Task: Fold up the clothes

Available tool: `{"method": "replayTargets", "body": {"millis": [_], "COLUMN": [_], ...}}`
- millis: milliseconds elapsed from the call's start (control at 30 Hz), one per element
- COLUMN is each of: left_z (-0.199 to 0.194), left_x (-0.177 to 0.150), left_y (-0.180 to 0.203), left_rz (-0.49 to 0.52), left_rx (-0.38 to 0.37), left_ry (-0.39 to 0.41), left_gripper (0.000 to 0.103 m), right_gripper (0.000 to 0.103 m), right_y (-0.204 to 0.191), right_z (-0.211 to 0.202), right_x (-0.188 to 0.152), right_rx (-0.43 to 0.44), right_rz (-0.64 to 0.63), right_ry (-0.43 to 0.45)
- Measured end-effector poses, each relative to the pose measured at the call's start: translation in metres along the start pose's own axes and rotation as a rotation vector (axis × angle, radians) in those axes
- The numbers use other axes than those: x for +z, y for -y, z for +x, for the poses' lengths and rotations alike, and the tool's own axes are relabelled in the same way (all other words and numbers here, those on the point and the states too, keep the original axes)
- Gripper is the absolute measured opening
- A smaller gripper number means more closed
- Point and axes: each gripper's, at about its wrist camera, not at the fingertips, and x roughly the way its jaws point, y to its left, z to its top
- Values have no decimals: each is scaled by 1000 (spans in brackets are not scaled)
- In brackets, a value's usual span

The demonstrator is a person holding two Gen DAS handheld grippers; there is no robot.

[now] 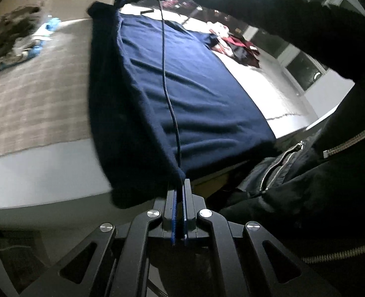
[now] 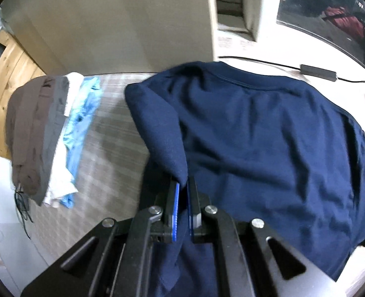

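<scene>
Left tool [image 1: 180, 177] pinches the navy shirt's [image 1: 194, 86] hem at lower centre; right tool [image 2: 182, 185] clamps its sleeve edge, likely lifting one side for a lengthwise fold; folded pile [image 2: 43, 133] waits at left.

- I see a white table [image 2: 234, 49] with a grey checked cloth [image 2: 113, 148] across its left part.
- A navy shirt [image 2: 269, 143] lies centre-right, overlapping the cloth's edge.
- At centre left sits a stack of folded clothes [image 2: 41, 136]: brown, grey, white, light blue.
- At upper right, a black cable with its adapter [image 2: 318, 70] lies on bare white.
</scene>
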Motion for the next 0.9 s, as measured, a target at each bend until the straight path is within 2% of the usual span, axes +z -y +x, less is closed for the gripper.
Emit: {"method": "replayTargets", "body": {"millis": [133, 267, 333, 467, 633, 700, 733, 767, 800, 867, 900], "left_z": [27, 42, 47, 48, 49, 49, 50, 46, 42, 34, 30], "left_x": [4, 8, 9, 5, -1, -4, -5, -7, -10, -16, -18], "left_y": [20, 29, 32, 30, 27, 26, 25, 21, 16, 5, 0], "left_rz": [8, 14, 18, -4, -33, -45, -51, -62, -75, -101, -114], "left_rx": [-23, -23, -24, -23, -22, -21, -21, -17, -13, -4, 1], "left_ry": [-38, -64, -77, -105, -140, -154, -161, -162, -160, -158, -157], "left_gripper": [3, 3, 3, 3, 4, 4, 9, 12, 15, 17, 17], "right_gripper": [5, 5, 5, 5, 6, 9, 10, 15, 27, 42, 43], "right_y": [24, 41, 48, 55, 62, 64, 62, 59, 57, 53, 52], "right_z": [14, 23, 25, 31, 32, 31, 23, 16, 8, -11, -23], "right_x": [-5, -7, -6, -10, -12, -12, -14, -16, -18, -23, -25], "right_rx": [-3, 36, 61, -4, 48, 71, 67, 63, 59, 66, 76], "right_rz": [13, 36, 52, 22, 24, 22, 5, -13, -31, -55, -62], "right_ry": [-15, -22, -28, -22, -27, -29, -9, 11, 31, 78, 105]}}
